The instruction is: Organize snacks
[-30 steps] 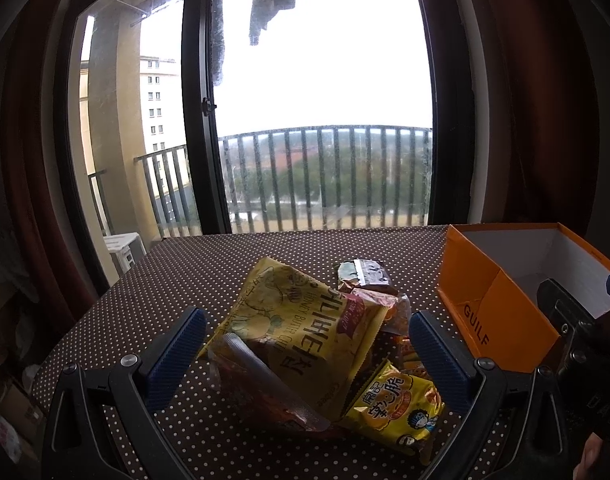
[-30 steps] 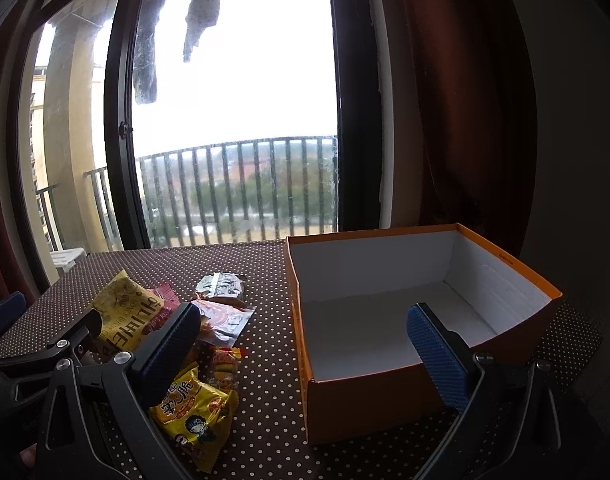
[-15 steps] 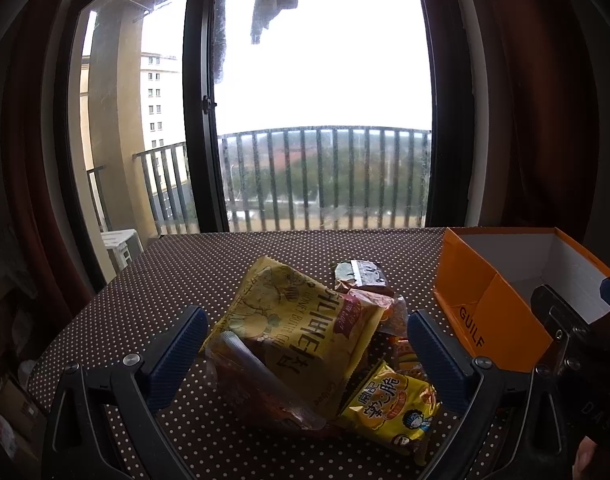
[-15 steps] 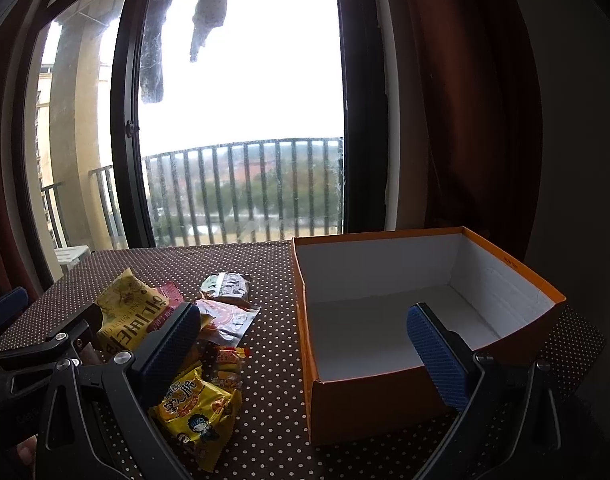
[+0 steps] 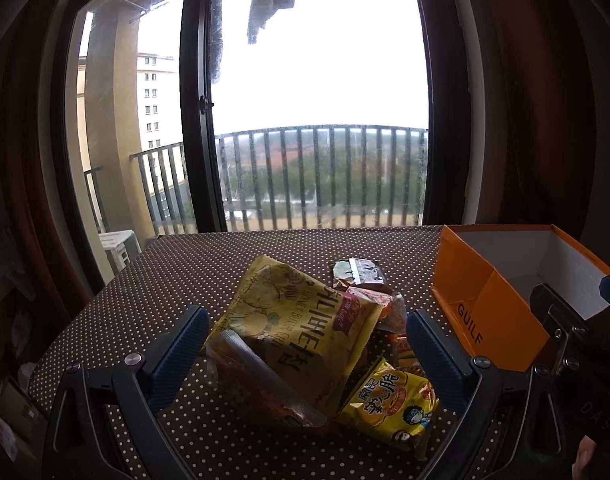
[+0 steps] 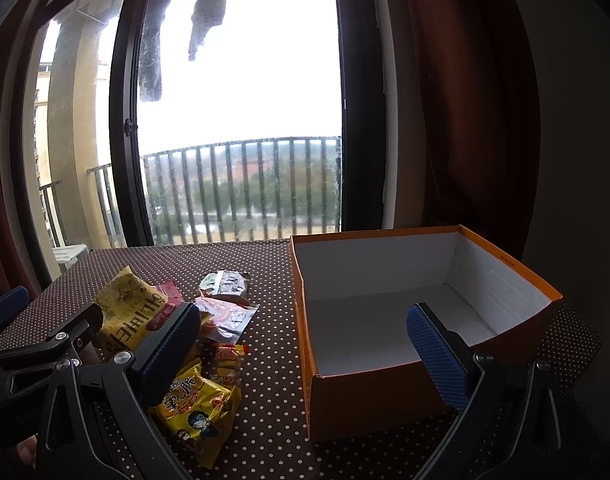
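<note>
A heap of snack packets lies on the dotted tablecloth. Its biggest piece is a yellow chip bag [image 5: 297,328] [image 6: 129,316], resting on a clear reddish packet [image 5: 261,384]. A small yellow noodle packet [image 5: 389,404] [image 6: 197,404] lies nearest me, and a dark silver-topped packet [image 5: 359,274] [image 6: 225,282] sits farthest back. My left gripper [image 5: 303,354] stands open, its blue pads either side of the heap and holding nothing. My right gripper [image 6: 305,348] hangs open in front of the orange box [image 6: 377,400] [image 5: 465,300], whose white inside holds nothing.
The brown polka-dot table [image 5: 193,272] runs back to a tall balcony window with dark red curtains on both sides. The table's left edge [image 5: 85,312] drops to floor clutter. A small red-and-yellow packet [image 6: 227,364] and a pink-white packet [image 6: 225,318] lie between heap and box.
Both views have shifted slightly: the snack heap and box sit a touch lower and closer. Both grippers stay open and nothing has been taken hold of.
</note>
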The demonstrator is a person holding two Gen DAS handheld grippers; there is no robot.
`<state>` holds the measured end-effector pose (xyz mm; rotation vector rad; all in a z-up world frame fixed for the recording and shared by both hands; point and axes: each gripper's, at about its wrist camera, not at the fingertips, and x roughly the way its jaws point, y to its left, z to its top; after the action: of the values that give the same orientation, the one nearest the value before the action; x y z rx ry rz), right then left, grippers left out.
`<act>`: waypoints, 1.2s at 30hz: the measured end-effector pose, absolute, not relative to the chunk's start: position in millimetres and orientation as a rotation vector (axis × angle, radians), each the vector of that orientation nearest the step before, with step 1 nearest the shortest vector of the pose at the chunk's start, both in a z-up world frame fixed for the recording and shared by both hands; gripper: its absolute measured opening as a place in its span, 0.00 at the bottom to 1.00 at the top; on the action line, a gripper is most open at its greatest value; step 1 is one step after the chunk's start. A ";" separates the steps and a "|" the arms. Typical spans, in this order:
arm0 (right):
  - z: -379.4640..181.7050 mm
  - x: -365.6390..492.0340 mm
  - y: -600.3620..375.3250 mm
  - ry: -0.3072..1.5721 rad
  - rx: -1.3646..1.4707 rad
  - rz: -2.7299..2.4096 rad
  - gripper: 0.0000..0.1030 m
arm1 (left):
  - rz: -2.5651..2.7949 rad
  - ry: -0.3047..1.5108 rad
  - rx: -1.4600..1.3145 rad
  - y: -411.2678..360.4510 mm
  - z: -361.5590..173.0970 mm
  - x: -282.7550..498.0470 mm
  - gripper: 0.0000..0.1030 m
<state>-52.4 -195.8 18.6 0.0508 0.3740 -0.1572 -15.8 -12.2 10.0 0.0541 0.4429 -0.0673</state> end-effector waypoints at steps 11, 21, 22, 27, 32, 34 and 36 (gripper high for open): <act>19.1 -57.6 -193.2 0.373 0.053 -0.165 1.00 | -0.060 0.432 0.045 -5.2 8.6 -27.3 0.96; 8.5 -51.9 -183.9 0.398 0.072 -0.132 1.00 | -0.062 0.459 0.049 8.0 -7.9 -19.7 0.96; 6.6 -50.3 -182.1 0.401 0.076 -0.124 1.00 | -0.063 0.474 0.062 8.3 -12.0 -16.6 0.96; -5.8 -39.7 -173.0 0.411 0.094 -0.086 1.00 | -0.103 0.522 0.066 13.7 -31.6 -4.3 0.96; -15.3 -33.9 -156.7 0.399 0.049 -0.077 1.00 | -0.148 0.569 0.051 16.4 -54.7 4.2 0.96; -18.7 -31.0 -149.8 0.413 0.034 -0.066 1.00 | -0.144 0.582 0.058 16.3 -62.6 7.4 0.96; -23.3 -28.7 -144.7 0.431 0.049 -0.036 1.00 | -0.137 0.585 0.056 18.4 -69.4 10.1 0.96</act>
<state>-28.7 -144.7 -23.3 0.0494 0.4311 -0.0358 10.1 18.4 -69.4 0.0565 0.5847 -0.1373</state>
